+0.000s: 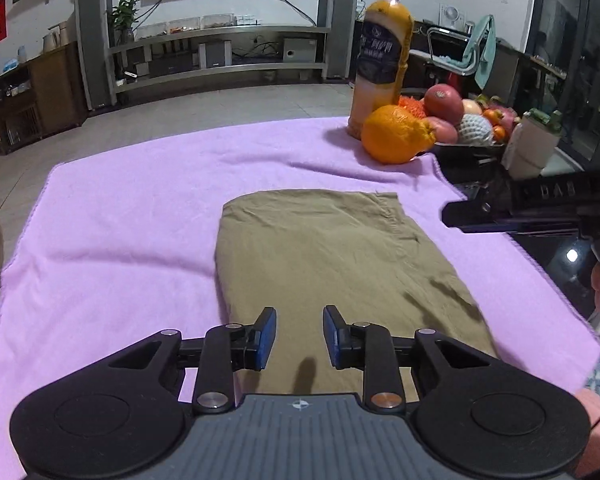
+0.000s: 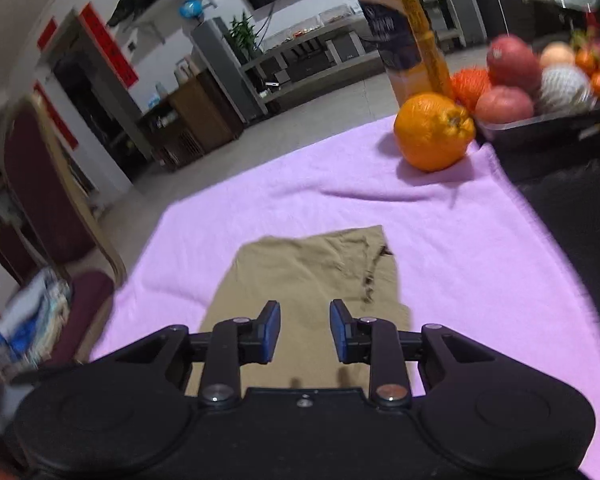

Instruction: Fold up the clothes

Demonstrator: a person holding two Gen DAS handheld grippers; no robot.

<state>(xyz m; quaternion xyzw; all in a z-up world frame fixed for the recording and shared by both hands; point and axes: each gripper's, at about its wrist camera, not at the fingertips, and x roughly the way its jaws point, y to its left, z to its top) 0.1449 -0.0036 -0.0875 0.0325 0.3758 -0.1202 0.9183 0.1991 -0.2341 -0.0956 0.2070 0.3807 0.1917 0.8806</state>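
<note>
1. Left gripper (image 1: pixel 299 334) jaws apart, nothing between, hovering above near end of khaki garment (image 1: pixel 332 264).
2. Right gripper (image 2: pixel 305 330) jaws apart, empty, over same garment.
3. Garment folded flat, mid purple towel (image 1: pixel 132 232).
4. Orange (image 1: pixel 396 134), juice bottle (image 1: pixel 382 60) at towel's far corner.

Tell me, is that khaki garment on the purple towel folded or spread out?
Folded. The khaki garment lies as a compact rectangle with a doubled far edge on the purple towel, no legs or sleeves spread out.
</note>
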